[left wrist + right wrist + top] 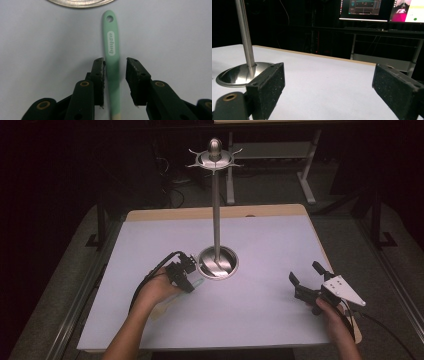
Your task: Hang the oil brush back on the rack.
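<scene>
A mint-green utensil handle (111, 42) with a hanging hole at its tip lies flat on the white table, pointing at the steel stand's round base (80, 3). My left gripper (115, 62) straddles this handle; the left pad sits against it and a gap remains at the right pad, so it is open. In the high view the left gripper (187, 270) sits just left of the stand base (218, 262), with the handle (197, 282) beneath it. My right gripper (304, 271) rests open at the table's right, nothing between its jaws (328, 82).
The stand's thin pole (216, 210) rises to a hooked crown (215, 157). The base (239, 73) lies left of the right gripper's jaws. A wooden edge (215, 213) borders the far side of the table. Monitors (382, 10) and desk frames stand beyond.
</scene>
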Demonstrator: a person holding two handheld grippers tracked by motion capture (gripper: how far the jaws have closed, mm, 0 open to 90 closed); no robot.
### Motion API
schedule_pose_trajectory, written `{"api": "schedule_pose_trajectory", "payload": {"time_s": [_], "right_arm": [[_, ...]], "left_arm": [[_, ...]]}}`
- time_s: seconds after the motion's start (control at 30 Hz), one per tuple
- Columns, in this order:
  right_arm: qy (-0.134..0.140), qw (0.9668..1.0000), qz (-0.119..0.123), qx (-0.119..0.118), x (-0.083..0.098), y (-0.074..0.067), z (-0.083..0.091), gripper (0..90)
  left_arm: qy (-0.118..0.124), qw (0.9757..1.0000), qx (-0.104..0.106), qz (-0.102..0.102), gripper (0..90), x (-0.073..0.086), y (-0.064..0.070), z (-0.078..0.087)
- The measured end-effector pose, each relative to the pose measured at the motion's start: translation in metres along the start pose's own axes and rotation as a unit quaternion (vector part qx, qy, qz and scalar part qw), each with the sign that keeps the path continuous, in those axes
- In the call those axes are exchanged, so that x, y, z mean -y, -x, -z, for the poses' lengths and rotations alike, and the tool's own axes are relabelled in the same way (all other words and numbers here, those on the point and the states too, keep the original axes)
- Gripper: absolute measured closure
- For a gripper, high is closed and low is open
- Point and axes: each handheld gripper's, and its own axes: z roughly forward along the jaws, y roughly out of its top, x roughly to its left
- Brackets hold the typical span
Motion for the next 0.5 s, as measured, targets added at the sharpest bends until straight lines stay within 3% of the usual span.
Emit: {"api": "schedule_pose_trajectory", "payload": {"time_s": [0.17, 0.5], "right_arm": [[0.0, 1.0, 0.0, 0.0, 0.0, 0.0, 0.0, 10.4], [0.0, 1.0, 0.001, 0.0, 0.0, -0.0003, -0.0001, 10.4]], "left_arm": [[-0.016, 0.9998, -0.006, -0.006, 69.9, -0.0018, 0.0012, -0.0051], [-0.017, 0.9997, -0.018, 0.002, 73.2, -0.0033, 0.0038, -0.0065]]}}
